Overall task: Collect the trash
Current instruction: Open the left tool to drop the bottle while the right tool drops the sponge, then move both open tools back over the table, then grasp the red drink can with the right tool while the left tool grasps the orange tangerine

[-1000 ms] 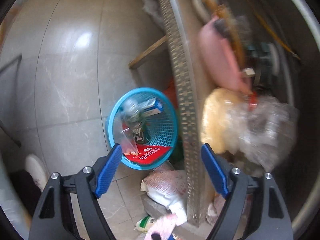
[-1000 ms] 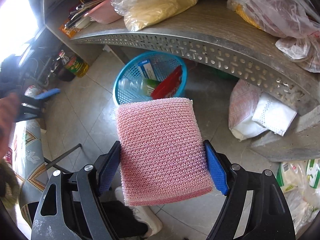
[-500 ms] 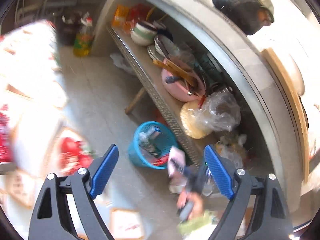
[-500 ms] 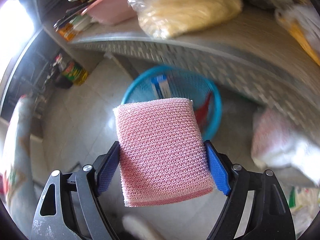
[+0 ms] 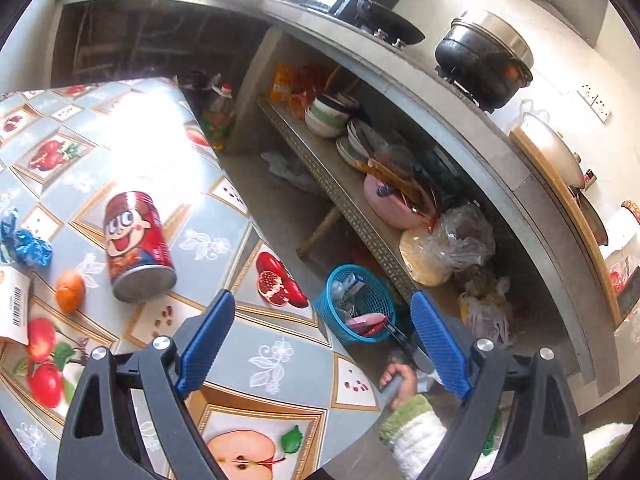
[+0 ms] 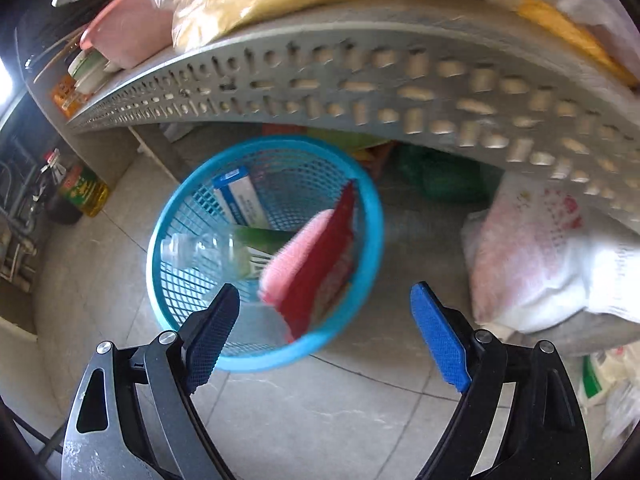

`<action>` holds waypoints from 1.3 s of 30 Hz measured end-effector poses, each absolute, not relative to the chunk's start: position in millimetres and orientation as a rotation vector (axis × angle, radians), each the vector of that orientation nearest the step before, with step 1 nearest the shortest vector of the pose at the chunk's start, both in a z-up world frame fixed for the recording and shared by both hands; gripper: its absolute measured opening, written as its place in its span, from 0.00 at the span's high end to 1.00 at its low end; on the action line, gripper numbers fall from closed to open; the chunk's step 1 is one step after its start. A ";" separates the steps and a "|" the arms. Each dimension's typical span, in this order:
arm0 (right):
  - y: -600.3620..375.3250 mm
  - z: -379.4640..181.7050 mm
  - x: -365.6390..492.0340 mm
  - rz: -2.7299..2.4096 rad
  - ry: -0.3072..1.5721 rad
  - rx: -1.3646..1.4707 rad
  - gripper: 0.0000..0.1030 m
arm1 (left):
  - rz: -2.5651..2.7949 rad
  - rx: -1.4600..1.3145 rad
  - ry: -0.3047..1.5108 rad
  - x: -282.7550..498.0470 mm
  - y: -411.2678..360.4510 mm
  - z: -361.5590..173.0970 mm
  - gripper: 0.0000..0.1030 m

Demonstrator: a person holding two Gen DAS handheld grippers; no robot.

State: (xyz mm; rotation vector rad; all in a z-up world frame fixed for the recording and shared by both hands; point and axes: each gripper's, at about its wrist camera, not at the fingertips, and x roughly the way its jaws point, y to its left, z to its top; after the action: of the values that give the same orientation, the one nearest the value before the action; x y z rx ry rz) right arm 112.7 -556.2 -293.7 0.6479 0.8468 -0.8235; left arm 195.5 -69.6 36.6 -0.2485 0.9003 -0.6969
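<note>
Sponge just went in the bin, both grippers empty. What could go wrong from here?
1. The pink mesh sponge leans on the red wrapper near the rim of the blue plastic mesh basket; it looks unsettled and might tip out.
2. The right gripper hangs open close over that rim; pulling back could knock the light basket.
3. The red cartoon-face can lies on its side on the fruit-print tablecloth; a nudge from the left gripper may roll it.

pink sponge (image 6: 298, 258) blurred in basket (image 6: 362, 276) — shelf edge (image 6: 400, 92) smeared

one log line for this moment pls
right gripper: open, empty | pink sponge: in blue basket | left gripper: open, over table
</note>
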 end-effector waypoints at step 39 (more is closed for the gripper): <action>-310.6 -20.8 85.3 -0.198 0.805 0.145 0.08 | -0.385 -0.287 0.755 125.7 89.9 19.1 0.10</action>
State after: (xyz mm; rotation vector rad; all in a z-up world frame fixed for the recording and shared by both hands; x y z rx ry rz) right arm 85.3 -310.6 -20.8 0.1450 0.8051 -0.1977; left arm 125.7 89.9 19.1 -0.2866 0.7554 -0.3849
